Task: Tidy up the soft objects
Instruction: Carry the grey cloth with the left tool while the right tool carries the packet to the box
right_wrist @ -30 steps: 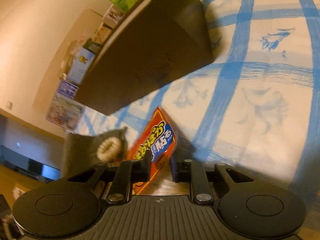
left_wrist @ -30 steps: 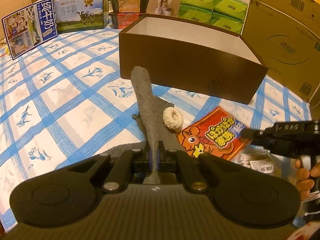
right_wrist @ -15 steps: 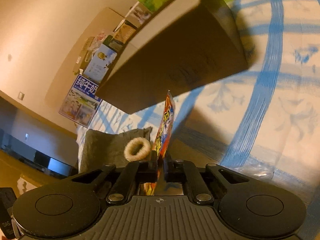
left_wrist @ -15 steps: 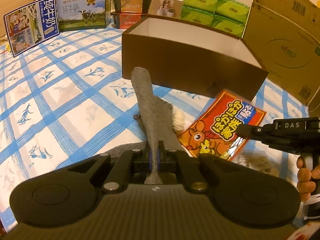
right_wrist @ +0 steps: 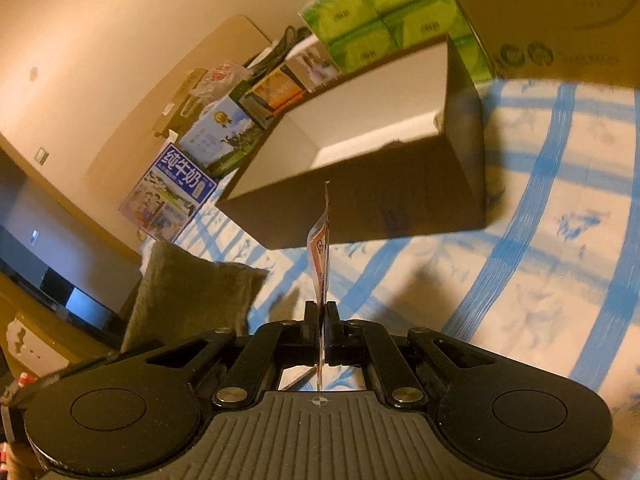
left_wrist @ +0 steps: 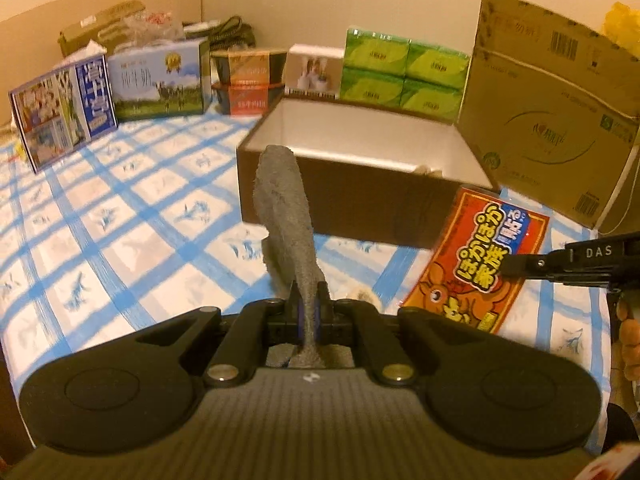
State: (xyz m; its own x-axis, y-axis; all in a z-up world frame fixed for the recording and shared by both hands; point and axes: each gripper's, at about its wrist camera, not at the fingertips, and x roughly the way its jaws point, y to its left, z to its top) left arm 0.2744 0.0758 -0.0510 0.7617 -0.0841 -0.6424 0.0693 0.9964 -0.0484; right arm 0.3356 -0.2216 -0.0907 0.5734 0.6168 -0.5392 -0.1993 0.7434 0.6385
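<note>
My left gripper (left_wrist: pixel 307 305) is shut on a grey towel (left_wrist: pixel 285 216), which stands up from the jaws and hangs in the air in front of an open brown box (left_wrist: pixel 352 200). In the right wrist view the grey towel (right_wrist: pixel 188 292) hangs at the lower left. My right gripper (right_wrist: pixel 321 312) is shut on an orange-red flat packet (right_wrist: pixel 321 248), seen edge-on there. From the left wrist view the packet (left_wrist: pixel 476 272) shows its printed face, with my right gripper (left_wrist: pixel 505 268) pinching its right edge. The brown box (right_wrist: pixel 360 204) lies just beyond both.
Milk cartons (left_wrist: pixel 64 108), green tissue packs (left_wrist: pixel 400 72) and a large cardboard box (left_wrist: pixel 552 120) line the far edge of the blue-checked cloth (left_wrist: pixel 120 232). A pale ring-shaped object (left_wrist: pixel 362 296) lies on the cloth, blurred, below the towel. A person's hand (left_wrist: pixel 628 332) holds the right gripper.
Both grippers have risen. The right jaws closed on the packet and lifted it off the cloth, turning it edge-on. The towel has come up off the cloth with the left gripper.
</note>
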